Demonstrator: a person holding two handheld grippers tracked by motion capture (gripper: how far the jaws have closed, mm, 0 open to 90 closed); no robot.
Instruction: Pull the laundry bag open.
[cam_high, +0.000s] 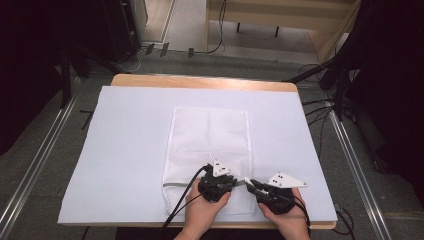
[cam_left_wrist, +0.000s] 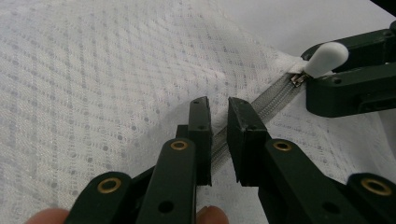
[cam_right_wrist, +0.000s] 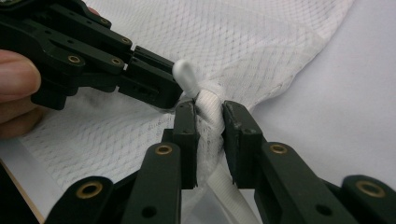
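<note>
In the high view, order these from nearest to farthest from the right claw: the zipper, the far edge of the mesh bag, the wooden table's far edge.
From the right claw:
1. Zipper, just left, near bag's front end.
2. Mesh bag far edge, mid-table.
3. Wooden table far edge, at the back.

Mesh bag (cam_high: 209, 140): white, fine net weave with a diamond grid pattern. Zipper (cam_left_wrist: 275, 95): grey tape; pull tab (cam_left_wrist: 327, 58) white. Bag edge binding (cam_right_wrist: 210, 112): white. Tabletop (cam_high: 200, 81): light wood, covered by a pale blue-white sheet (cam_high: 125, 150). Left gripper (cam_left_wrist: 218, 114) and right gripper (cam_right_wrist: 208, 116): black fingers, brass-coloured rivets, grey plates on top.
</note>
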